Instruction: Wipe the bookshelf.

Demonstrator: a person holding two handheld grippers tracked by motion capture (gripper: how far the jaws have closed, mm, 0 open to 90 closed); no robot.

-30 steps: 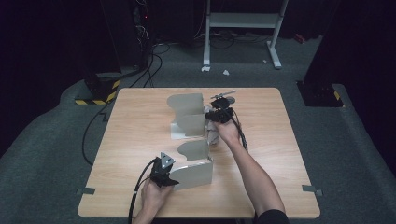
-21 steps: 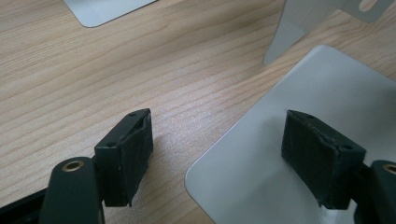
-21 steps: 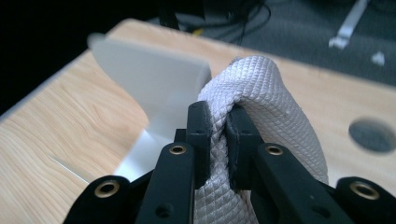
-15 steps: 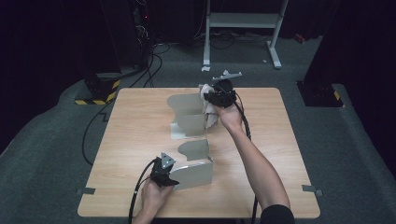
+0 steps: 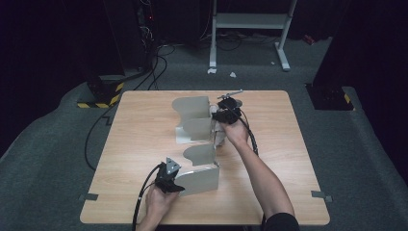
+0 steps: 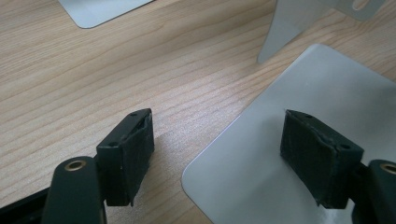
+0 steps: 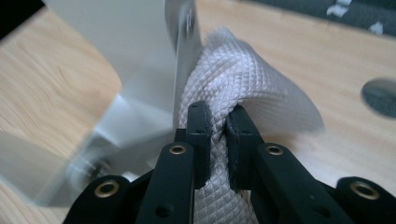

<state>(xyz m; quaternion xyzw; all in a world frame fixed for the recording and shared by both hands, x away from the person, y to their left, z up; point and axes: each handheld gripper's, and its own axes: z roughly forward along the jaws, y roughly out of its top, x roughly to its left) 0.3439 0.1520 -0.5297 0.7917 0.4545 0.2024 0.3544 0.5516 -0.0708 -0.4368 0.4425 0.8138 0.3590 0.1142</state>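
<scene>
White waffle-weave cloth [image 7: 243, 88], soft and light, is pinched in a bunched fold by the right gripper [image 7: 218, 135], pressed against the grey metal stand [image 7: 140, 60] just to its left. It should drape and slip, so grasp gathered folds. The left gripper [image 6: 219, 154] stands open, seemingly straddling the near metal plate's [image 6: 299, 116] edge on the tabletop [image 6: 116, 70].

This looks like a lab or test room set up for recording. A lone wooden tabletop [image 5: 144, 144] stands on grey carpet [image 5: 48, 159] amid dark surroundings, with black cables [image 5: 154, 67] trailing over the floor, yellow-black hazard tape [image 5: 98, 103] on a base, and a white metal stand [image 5: 250, 21] behind.
</scene>
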